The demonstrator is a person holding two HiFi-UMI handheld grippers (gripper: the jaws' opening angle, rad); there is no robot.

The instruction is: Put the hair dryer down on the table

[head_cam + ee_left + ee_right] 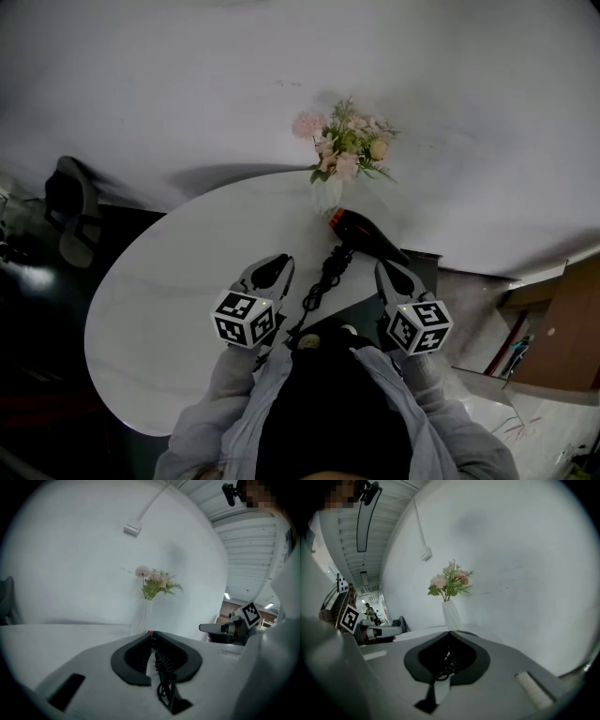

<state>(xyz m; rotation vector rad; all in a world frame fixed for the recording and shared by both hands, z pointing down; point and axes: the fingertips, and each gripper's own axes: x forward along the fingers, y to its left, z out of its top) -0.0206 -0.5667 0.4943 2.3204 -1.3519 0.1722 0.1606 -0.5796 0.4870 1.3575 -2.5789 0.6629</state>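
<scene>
Near table (169, 281) edge lies hair dryer (367, 234).

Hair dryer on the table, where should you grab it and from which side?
Take the hair dryer by the middle of its dark body. It lies flat and slanted, red end by the vase, so jaws can straddle it crosswise. Coming from above on the near right looks best: the right gripper is closest, and the coiled cord trails left.
</scene>
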